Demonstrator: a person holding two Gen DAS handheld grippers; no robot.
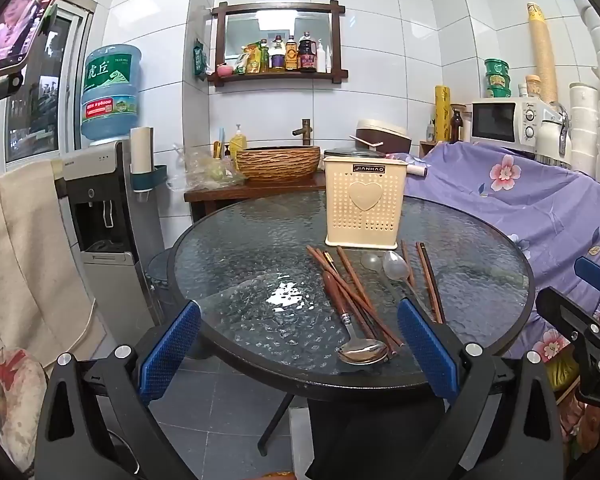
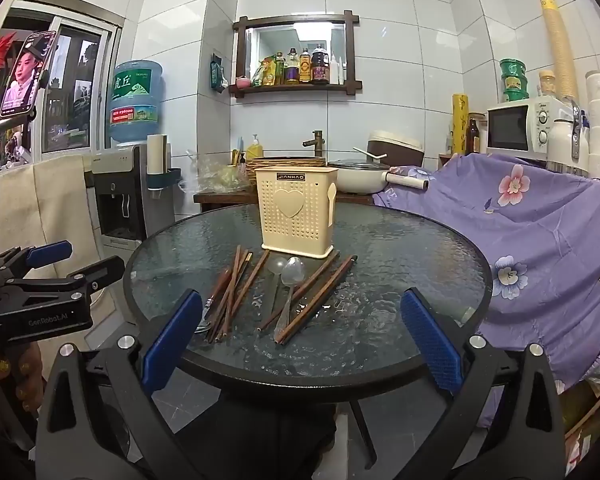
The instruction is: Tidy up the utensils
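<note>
A cream perforated utensil holder [image 1: 365,208] [image 2: 297,216] with a heart on its front stands upright at the far side of the round glass table [image 1: 236,264] [image 2: 400,248]. In front of it lie several brown chopsticks [image 1: 354,300] [image 2: 236,292], two clear plastic spoons [image 1: 396,266] [image 2: 292,272] and a wooden-handled metal spoon [image 1: 360,350]. My left gripper [image 1: 300,344] hovers open at the table's near edge, nothing between its blue pads. My right gripper [image 2: 300,344] is open too, short of the utensils and holding nothing. In the right wrist view, the left gripper's black body appears at the left edge.
A purple flowered cloth [image 1: 520,200] [image 2: 540,232] covers something bulky right of the table. A water dispenser [image 1: 100,200] [image 2: 120,200] stands at the left, a sink counter [image 1: 256,190] behind the table. A microwave [image 2: 520,128] sits at the back right. A phone [image 2: 28,76] hangs on a mount at the left.
</note>
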